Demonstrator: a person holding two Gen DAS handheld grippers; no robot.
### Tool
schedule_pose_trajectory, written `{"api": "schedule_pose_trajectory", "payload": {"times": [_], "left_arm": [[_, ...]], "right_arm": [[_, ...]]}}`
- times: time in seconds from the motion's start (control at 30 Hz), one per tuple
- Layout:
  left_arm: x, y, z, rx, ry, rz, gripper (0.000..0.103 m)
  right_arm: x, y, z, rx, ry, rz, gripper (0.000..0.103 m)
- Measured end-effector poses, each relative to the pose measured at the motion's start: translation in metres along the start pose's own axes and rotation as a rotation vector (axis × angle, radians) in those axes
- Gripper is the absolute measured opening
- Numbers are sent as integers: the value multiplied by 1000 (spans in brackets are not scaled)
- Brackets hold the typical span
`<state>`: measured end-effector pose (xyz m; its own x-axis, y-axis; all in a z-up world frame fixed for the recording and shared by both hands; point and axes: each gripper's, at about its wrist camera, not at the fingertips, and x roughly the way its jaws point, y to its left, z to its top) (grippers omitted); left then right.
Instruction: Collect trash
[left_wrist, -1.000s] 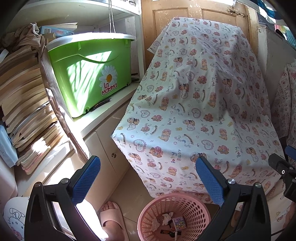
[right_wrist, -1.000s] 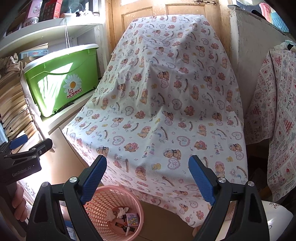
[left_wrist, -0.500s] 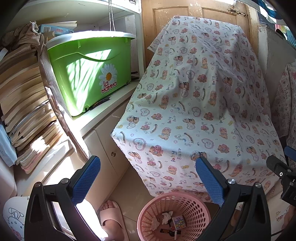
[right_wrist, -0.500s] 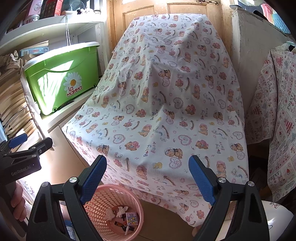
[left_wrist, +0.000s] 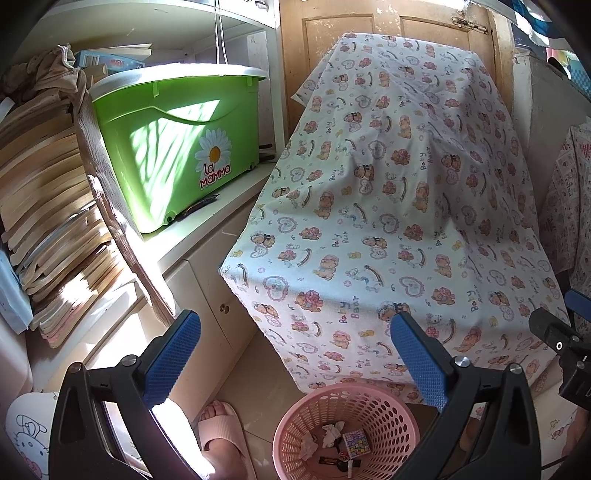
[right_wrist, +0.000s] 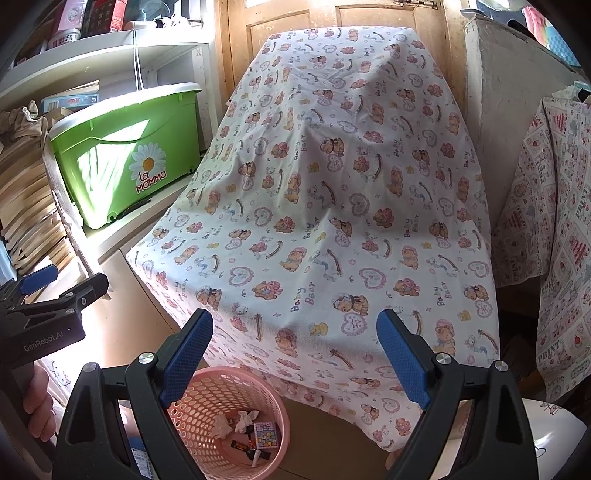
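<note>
A pink plastic mesh basket (left_wrist: 384, 410) stands on the floor below both grippers; it also shows in the right wrist view (right_wrist: 207, 391). Inside lie crumpled white tissues (left_wrist: 332, 434), a small patterned box (left_wrist: 355, 443) and dark wrappers (right_wrist: 240, 445). My left gripper (left_wrist: 295, 365) is open and empty, held above the basket. My right gripper (right_wrist: 293, 363) is open and empty, above and to the right of the basket. Each gripper shows at the edge of the other's view.
A table draped in a bear-print cloth (left_wrist: 388, 221) stands just behind the basket. A green La Mamma bucket (left_wrist: 177, 147) sits on a white cabinet (left_wrist: 207, 258) at left, beside stacked books (left_wrist: 44, 206). A foot in a pink slipper (left_wrist: 221, 439) is left of the basket.
Both grippers stay open and empty. Both views drift slightly; the scene is otherwise the same.
</note>
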<state>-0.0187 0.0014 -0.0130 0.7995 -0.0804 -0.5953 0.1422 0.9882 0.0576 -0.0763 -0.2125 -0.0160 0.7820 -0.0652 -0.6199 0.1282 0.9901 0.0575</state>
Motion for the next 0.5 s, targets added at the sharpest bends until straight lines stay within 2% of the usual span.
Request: {"api": "schedule_pose_trajectory", "payload": {"times": [0.5], "left_arm": [[-2, -2, -1, 17, 1, -11, 102]], "right_arm": [[0, -1, 0, 0, 0, 2, 92]]}}
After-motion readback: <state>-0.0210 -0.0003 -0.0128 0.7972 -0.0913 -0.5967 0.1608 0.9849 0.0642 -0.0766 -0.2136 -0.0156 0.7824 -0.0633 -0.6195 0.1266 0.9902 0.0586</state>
